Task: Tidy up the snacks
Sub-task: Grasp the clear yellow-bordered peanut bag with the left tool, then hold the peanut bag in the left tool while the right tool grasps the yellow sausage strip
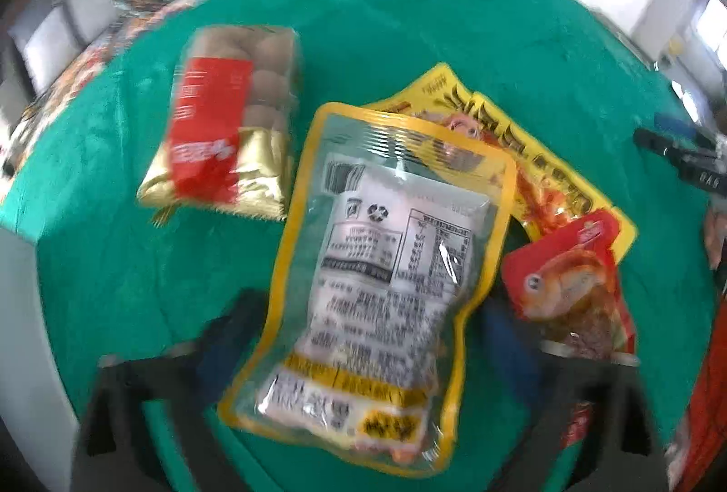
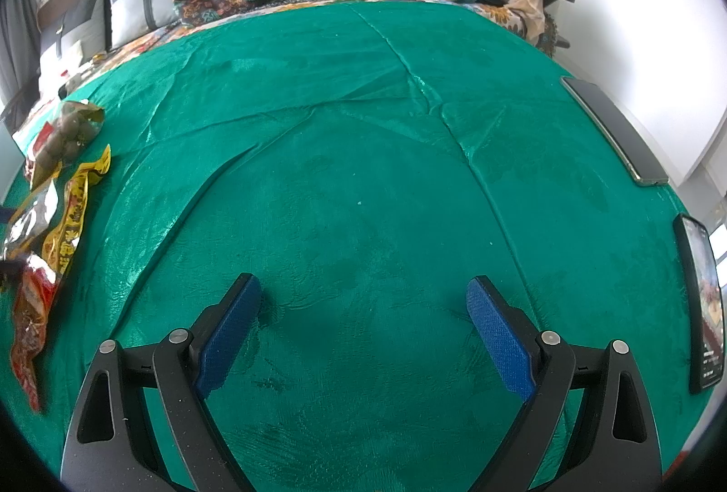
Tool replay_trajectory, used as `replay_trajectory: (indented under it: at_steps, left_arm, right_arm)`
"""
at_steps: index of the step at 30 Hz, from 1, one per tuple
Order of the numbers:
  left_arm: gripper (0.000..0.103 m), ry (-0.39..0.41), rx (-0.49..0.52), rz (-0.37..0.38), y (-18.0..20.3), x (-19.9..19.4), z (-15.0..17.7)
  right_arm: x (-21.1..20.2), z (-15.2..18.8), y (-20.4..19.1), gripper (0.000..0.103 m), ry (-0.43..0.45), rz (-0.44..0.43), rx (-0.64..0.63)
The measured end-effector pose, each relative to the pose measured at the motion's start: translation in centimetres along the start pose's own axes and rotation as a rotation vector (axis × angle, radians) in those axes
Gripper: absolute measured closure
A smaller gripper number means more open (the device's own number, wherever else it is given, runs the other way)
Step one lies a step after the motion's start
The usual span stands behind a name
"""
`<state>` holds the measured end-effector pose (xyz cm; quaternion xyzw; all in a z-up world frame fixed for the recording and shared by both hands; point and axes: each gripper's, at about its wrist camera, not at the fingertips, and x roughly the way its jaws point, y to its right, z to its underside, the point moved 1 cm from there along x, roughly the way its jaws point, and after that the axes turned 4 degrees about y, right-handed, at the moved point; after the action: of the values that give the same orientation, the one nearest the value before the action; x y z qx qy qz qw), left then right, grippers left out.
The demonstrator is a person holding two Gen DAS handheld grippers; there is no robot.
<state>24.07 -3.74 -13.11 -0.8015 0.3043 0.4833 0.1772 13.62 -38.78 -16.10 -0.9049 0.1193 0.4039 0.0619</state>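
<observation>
Green cloth carries the snacks. I have my left tongs astride the yellow-edged pouch, though whether the pads press it I cannot tell (picture blurred). Next: clamp, lift, line it up. Right tongs gape wide, empty.

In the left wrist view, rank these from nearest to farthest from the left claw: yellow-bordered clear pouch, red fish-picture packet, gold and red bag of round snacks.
1. Yellow-bordered clear pouch: between the left claw's fingers.
2. Red fish-picture packet: right, beside the right finger.
3. Gold and red bag of round snacks: upper left, farther up the green cloth.
</observation>
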Motion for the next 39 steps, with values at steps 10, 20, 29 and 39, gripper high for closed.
replay_trajectory:
  at_steps: [10,20,29,39]
  left_arm:
    - [0.038,0.069,-0.441,-0.233,0.6,-6.6,11.4]
    - [0.000,0.193,-0.542,-0.373,-0.9,-5.5,14.0]
    - [0.000,0.198,-0.544,-0.374,-1.1,-5.5,13.9]
    - [0.000,0.198,-0.545,-0.374,-1.1,-5.5,13.9]
  right_arm:
    - [0.0,0.0,-0.1,0.009,0.000,0.000,0.000]
    - [0.0,0.0,-0.1,0.009,0.000,0.001,0.001]
    - [0.0,0.0,-0.2,0.009,0.000,0.001,0.001]
    - [0.0,0.0,-0.1,0.009,0.000,0.001,0.002]
